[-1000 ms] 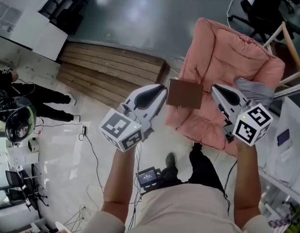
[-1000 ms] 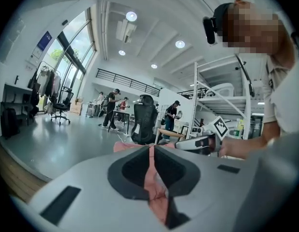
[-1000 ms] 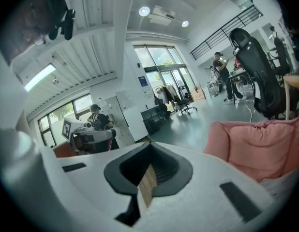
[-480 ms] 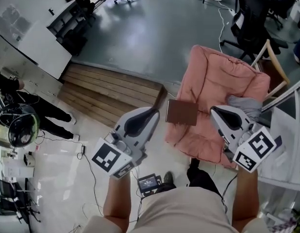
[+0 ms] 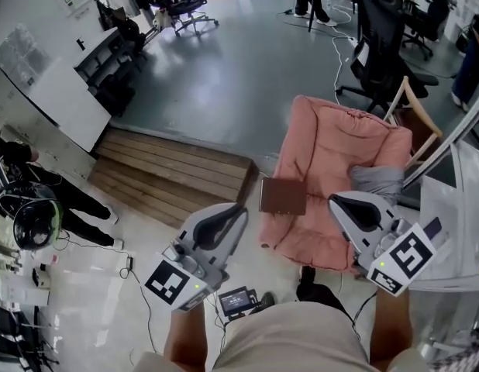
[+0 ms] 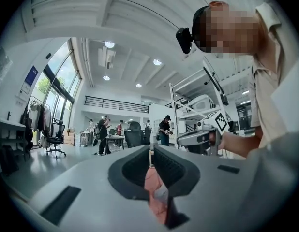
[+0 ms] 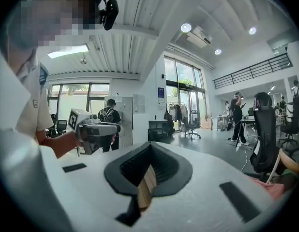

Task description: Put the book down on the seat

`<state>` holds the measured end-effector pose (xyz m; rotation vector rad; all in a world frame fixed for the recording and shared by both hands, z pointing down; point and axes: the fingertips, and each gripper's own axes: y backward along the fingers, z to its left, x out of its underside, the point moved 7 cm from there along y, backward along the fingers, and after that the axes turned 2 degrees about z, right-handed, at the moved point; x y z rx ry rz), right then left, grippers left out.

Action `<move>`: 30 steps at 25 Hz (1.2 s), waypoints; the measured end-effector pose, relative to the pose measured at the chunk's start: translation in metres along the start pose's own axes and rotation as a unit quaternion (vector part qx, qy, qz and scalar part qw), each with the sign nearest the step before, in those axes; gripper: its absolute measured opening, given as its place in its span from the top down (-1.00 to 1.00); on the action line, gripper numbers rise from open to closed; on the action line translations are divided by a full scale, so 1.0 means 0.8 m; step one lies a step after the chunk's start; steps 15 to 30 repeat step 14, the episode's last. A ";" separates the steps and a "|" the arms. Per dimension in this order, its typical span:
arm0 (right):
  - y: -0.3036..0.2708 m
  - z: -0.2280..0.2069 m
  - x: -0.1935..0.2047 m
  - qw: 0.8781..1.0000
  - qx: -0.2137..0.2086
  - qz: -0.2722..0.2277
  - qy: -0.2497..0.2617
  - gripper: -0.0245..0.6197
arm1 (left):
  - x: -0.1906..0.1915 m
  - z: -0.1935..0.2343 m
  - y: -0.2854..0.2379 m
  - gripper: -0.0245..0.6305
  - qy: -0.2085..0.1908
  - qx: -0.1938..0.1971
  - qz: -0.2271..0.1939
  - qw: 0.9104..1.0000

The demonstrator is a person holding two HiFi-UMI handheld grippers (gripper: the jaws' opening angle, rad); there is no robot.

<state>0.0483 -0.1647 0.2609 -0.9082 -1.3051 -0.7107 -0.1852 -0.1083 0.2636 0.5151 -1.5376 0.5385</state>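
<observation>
Book lies flat near the front edge of the pink armchair seat, ahead of and between the two grippers. Left gripper and right gripper are both closed on nothing, clear of it. The placing looks done, with nothing left.

Open-plan office or lab hall. Ahead of the left gripper: staffed desks, mezzanine railing, tall windows. Ahead of the right gripper: swivel chairs, clothes rack, polished grey floor, ceiling lights.
</observation>
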 end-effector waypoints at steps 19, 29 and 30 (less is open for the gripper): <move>0.039 0.046 -0.007 1.000 0.017 -0.003 0.010 0.96 | 0.001 -0.033 0.038 0.84 -0.004 0.015 -0.005 1.000; 0.039 0.046 -0.007 1.000 0.017 -0.003 0.010 0.96 | 0.001 -0.033 0.038 0.84 -0.004 0.015 -0.005 1.000; 0.039 0.046 -0.007 1.000 0.017 -0.003 0.010 0.96 | 0.001 -0.033 0.038 0.84 -0.004 0.015 -0.005 1.000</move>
